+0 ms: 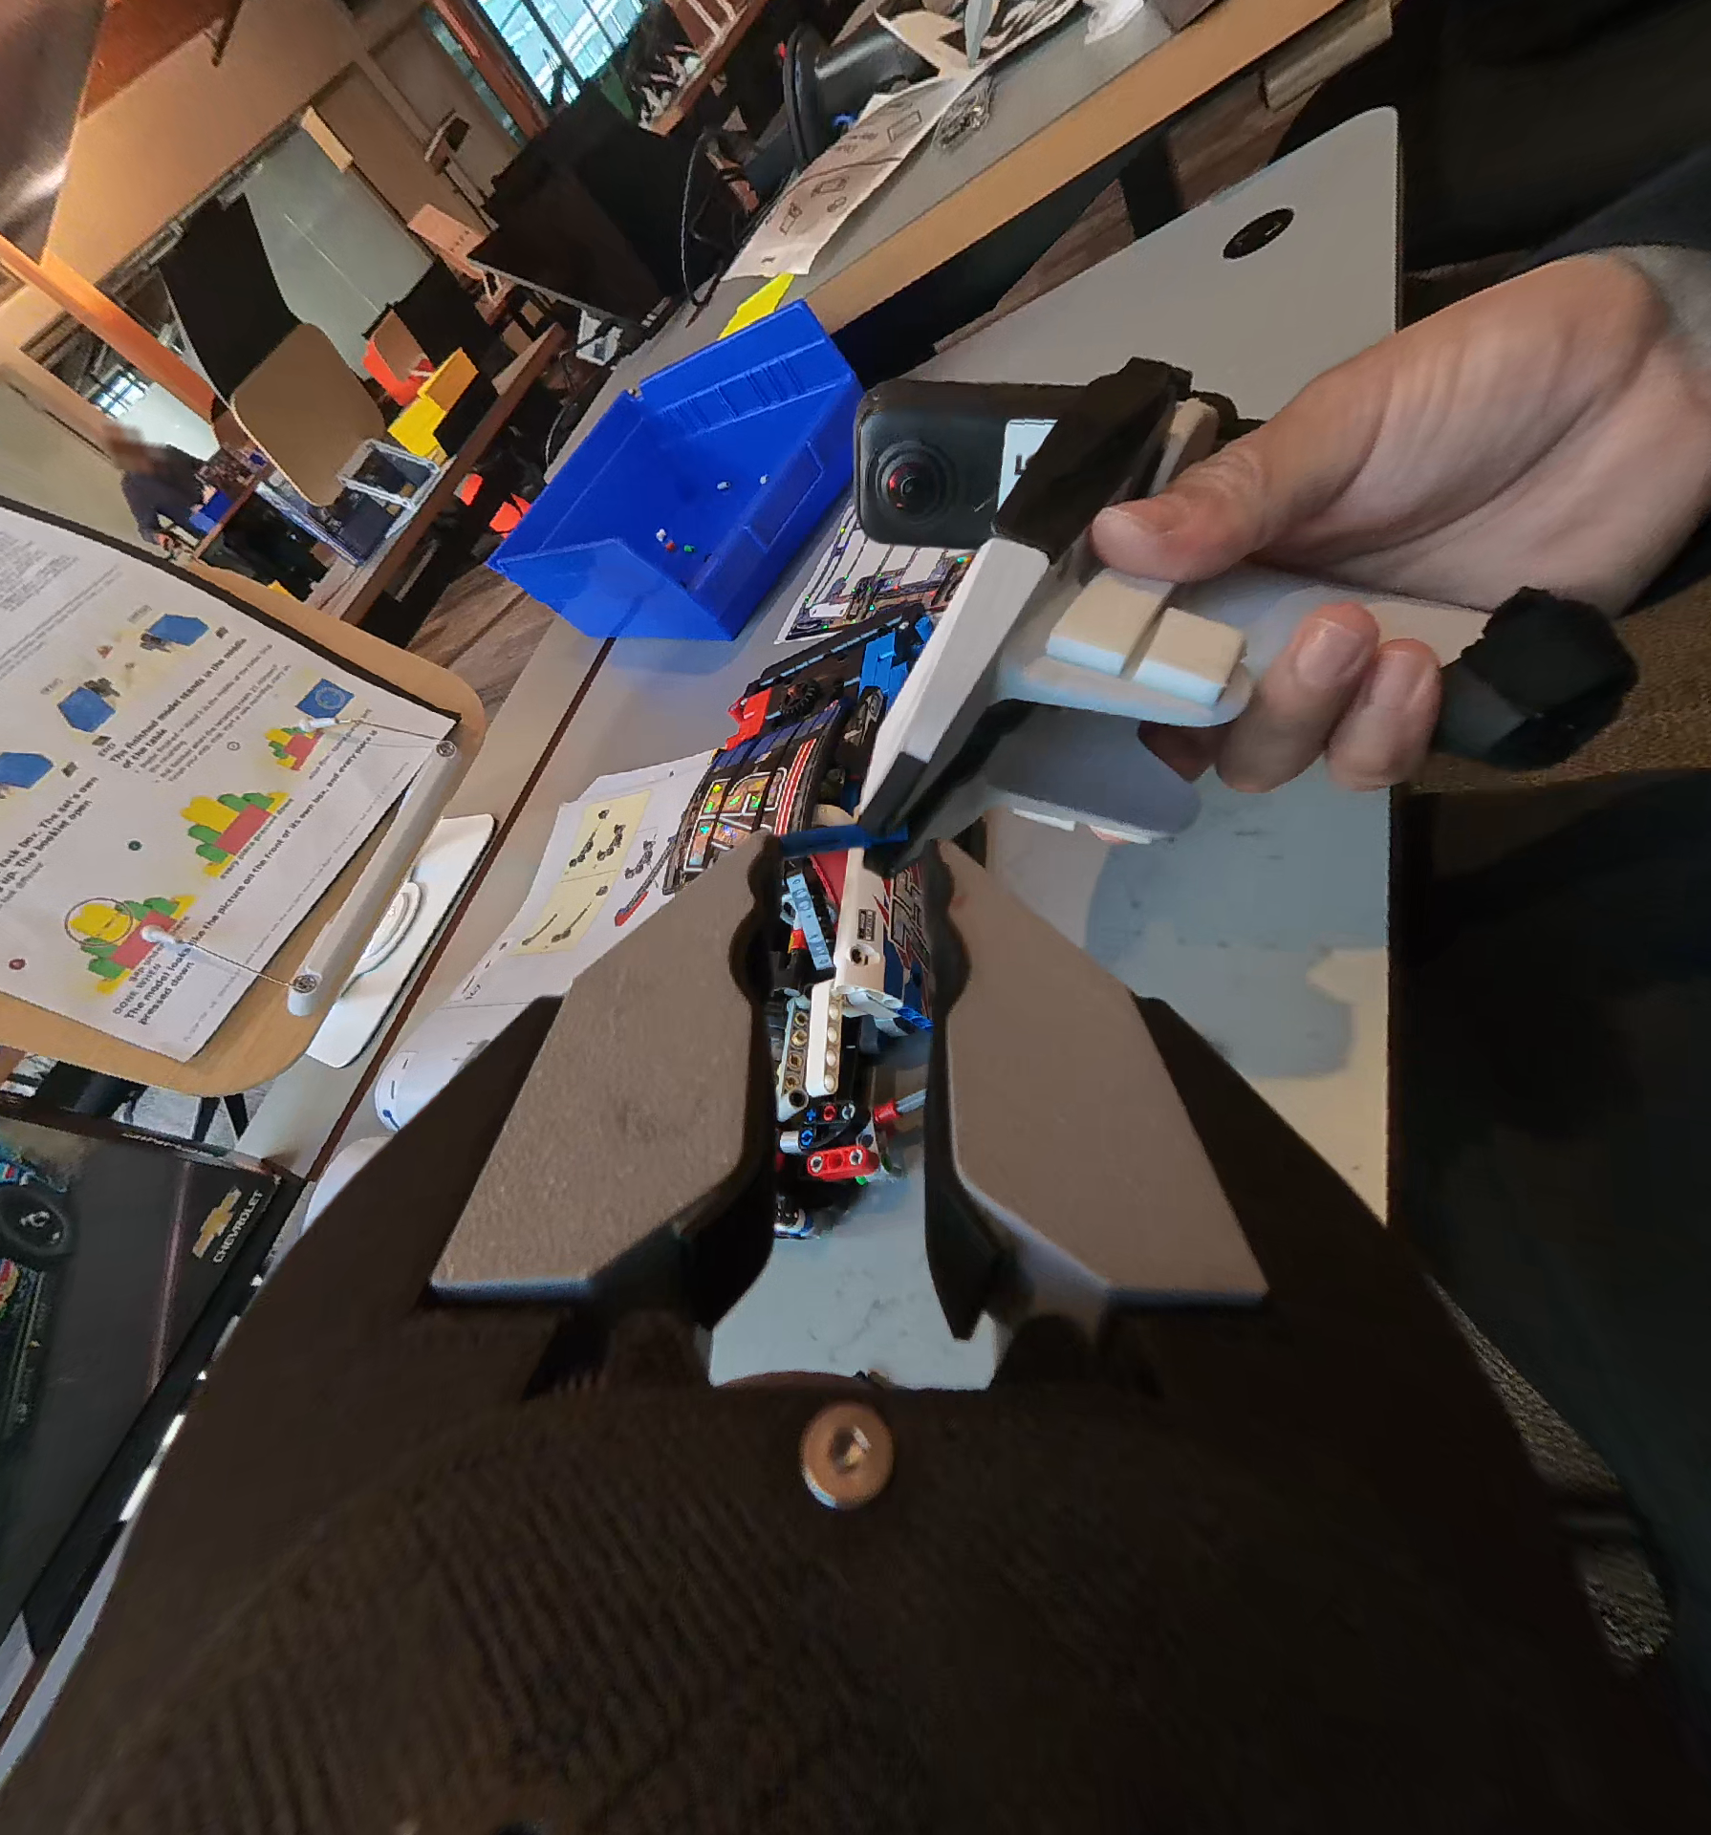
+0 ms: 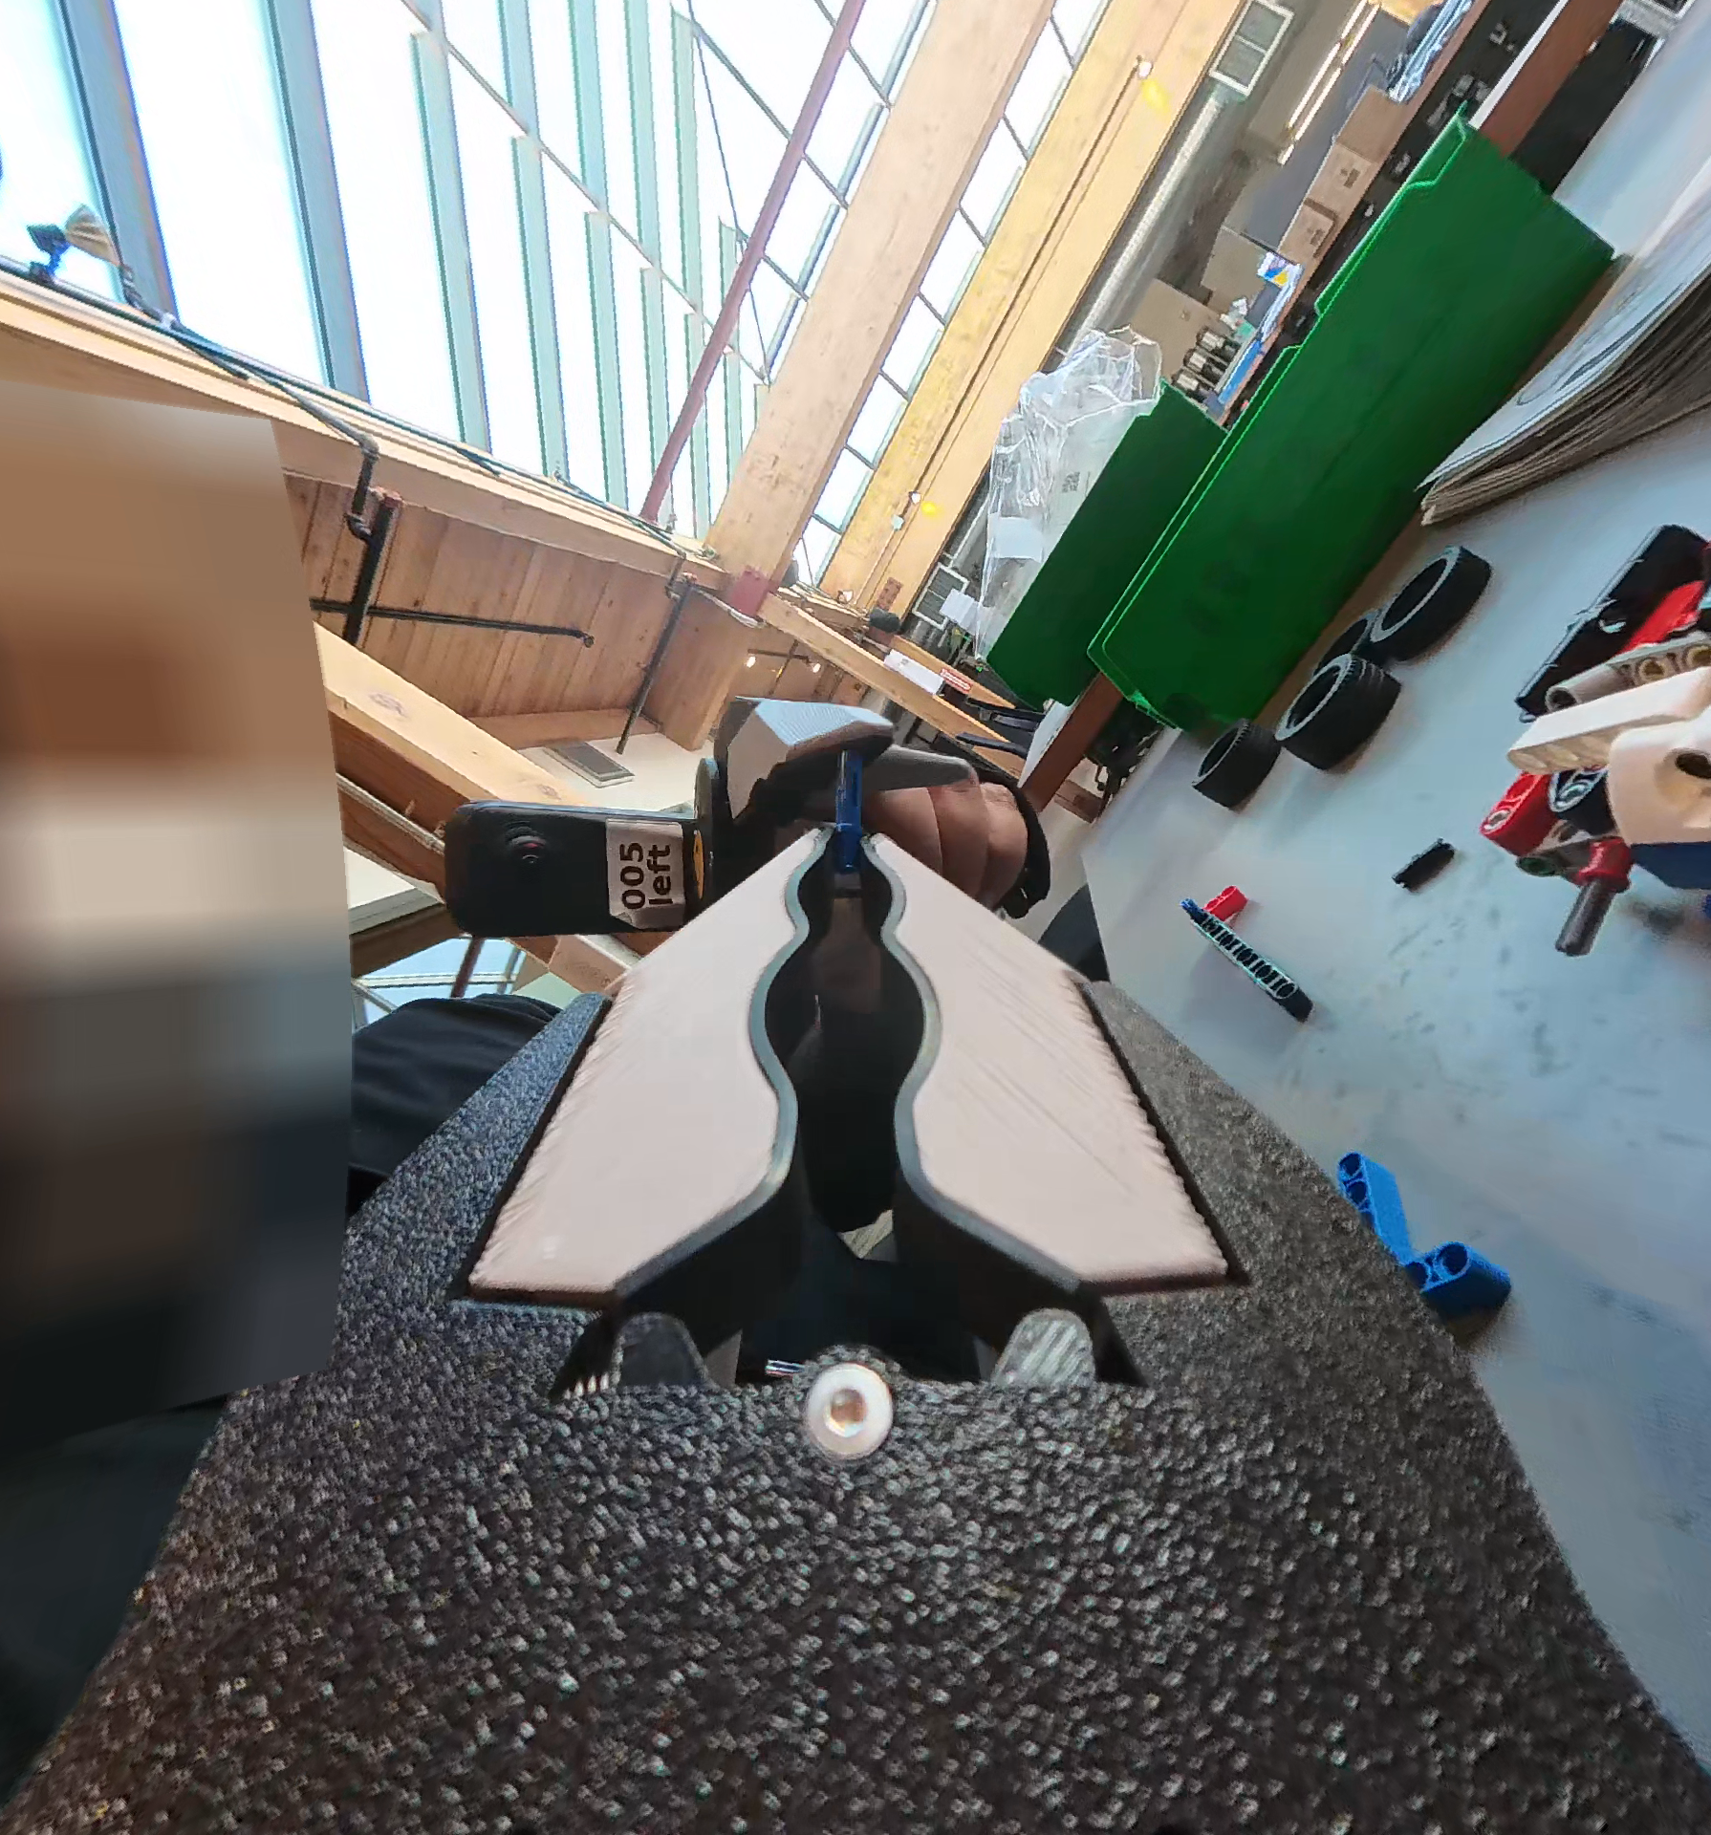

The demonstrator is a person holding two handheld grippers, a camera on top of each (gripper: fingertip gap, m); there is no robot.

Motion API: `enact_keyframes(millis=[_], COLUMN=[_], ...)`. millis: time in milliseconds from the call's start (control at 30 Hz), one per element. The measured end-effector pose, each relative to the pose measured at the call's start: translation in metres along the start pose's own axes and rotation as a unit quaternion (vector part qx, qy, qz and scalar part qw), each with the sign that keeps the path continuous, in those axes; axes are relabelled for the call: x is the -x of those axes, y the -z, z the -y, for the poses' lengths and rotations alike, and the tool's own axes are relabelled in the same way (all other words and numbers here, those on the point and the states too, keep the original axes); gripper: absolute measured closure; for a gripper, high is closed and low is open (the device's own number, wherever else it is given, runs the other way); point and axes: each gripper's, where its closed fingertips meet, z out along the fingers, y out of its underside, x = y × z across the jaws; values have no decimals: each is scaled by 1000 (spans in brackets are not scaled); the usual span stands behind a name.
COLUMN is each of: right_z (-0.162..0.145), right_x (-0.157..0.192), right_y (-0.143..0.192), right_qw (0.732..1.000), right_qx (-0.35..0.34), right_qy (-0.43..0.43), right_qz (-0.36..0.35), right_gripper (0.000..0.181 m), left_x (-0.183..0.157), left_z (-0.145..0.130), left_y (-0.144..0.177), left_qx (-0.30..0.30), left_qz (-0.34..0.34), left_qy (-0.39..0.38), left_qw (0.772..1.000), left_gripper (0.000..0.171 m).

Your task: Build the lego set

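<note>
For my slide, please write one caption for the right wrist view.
Right gripper pinches a small blue piece that the left gripper also holds, above the table.

Open workshop with tall windows [image 2: 494,228] letting in bright daylight, framed by slanting timber beams [image 2: 861,288]; grey tabletop [image 2: 1487,1092] in front, green bins [image 2: 1328,477] stacked behind; further grey desks [image 1: 1060,109] and dark monitors [image 1: 583,228] deeper in the room

Left of the blue bin [image 1: 693,496], an instruction sheet [image 1: 136,755] and a dark box [image 1: 136,1321] carry print; right of it, a camera's white sticker [image 1: 1022,459] does too
</note>
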Motion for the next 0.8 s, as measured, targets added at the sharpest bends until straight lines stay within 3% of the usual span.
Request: enact_keyframes(millis=[233,433,800], right_z=[-3,-13,-12], right_x=[0,-13,-15], right_y=[0,1,10], right_qw=[1000,992,981], right_qx=[4,61,122], right_qy=[7,83,117], right_qz=[-3,-71,-99], right_gripper=[176,177,170], left_x=[-2,-11,-26], left_z=[0,-11,-12], left_y=[0,-3,-5], left_qx=[7,26,21], left_qz=[-7,-59,-87], left_qy=[-3,-10,-77], left_qw=[1000,998,993], left_gripper=[148,149,149])
